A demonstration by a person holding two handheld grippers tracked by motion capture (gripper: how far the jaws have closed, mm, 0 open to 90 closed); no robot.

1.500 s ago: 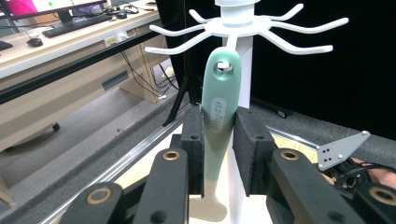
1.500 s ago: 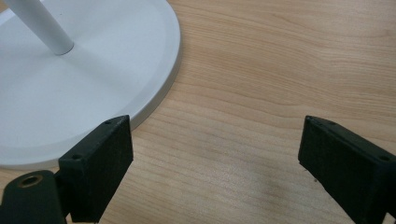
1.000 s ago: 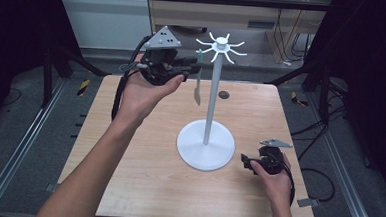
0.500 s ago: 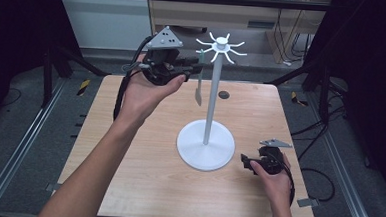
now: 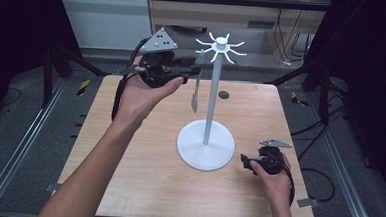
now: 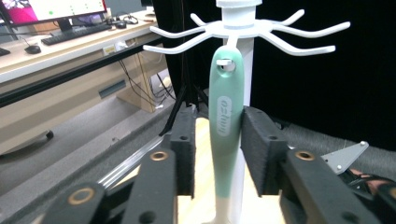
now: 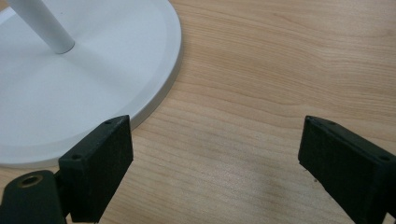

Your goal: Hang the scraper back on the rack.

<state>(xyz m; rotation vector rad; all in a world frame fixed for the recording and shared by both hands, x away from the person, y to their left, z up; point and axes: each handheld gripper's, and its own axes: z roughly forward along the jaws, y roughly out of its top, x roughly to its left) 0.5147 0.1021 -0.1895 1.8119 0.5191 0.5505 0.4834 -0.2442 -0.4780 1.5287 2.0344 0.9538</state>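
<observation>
Where white prongs (image 6: 299, 39) radiate, mint handle (image 6: 226, 116) seemingly plastic.

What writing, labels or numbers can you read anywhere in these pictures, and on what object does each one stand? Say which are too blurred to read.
Raised lettering runs along the green utensil handle, held between the left gripper jaws: too blurred to read for certain.
The monitor on the desk behind shows coloured marks: too small to read.
Stand base, table and right gripper: no text.

Mint-green utensil (image 6: 226, 116); white stand (image 5: 209, 109)
</observation>
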